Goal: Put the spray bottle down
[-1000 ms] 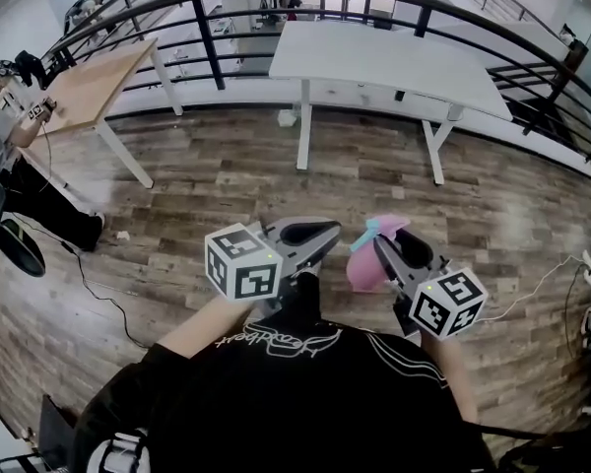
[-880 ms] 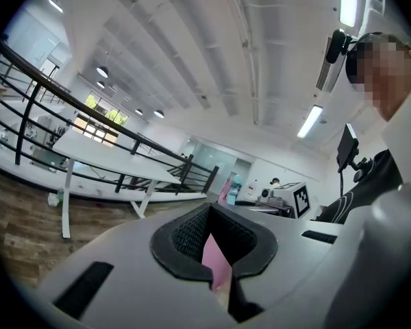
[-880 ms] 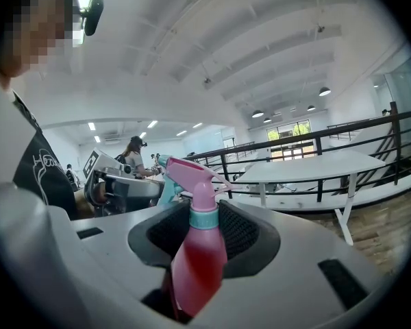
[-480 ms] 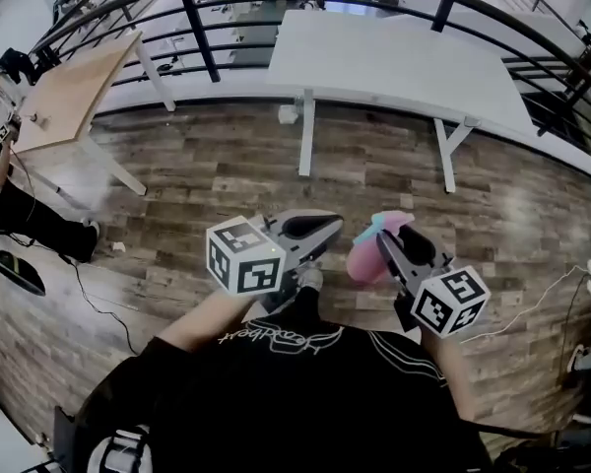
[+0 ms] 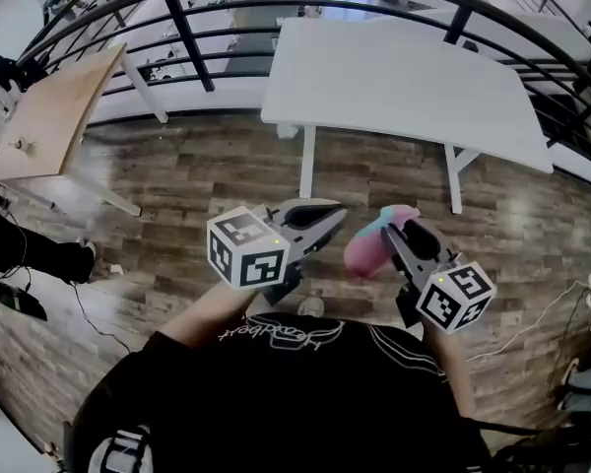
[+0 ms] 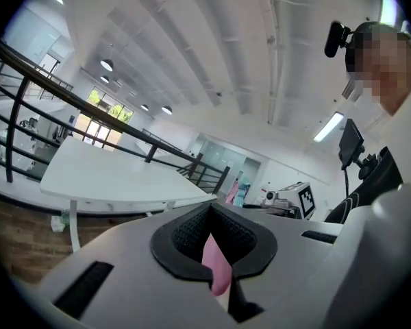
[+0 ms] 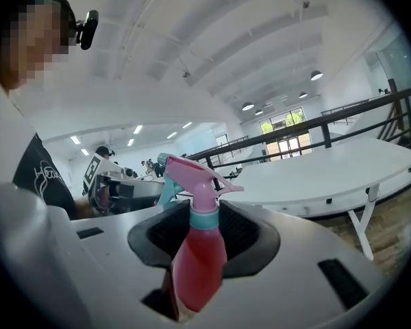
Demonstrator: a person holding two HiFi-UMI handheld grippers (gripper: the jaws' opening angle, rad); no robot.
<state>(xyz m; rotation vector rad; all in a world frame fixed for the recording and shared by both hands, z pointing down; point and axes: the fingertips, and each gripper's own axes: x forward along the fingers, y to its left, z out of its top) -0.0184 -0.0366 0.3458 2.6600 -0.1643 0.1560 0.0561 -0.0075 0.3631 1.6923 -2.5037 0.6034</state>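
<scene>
A pink spray bottle with a teal collar and pink trigger head is held above the wooden floor. My right gripper is shut on the bottle's body. In the right gripper view the spray bottle stands upright between the jaws, its nozzle pointing right. My left gripper hovers just left of the bottle with its jaws together. In the left gripper view the left gripper shows only a thin pink sliver in its slit. The white table lies straight ahead, its top bare.
A black railing runs behind the white table. A wooden table stands at the left, with a person's legs and a floor cable below it. More cables lie at the right.
The white table has drawn nearer and larger in the head view. Both grippers have risen slightly, and the bottle is still held in the right one.
</scene>
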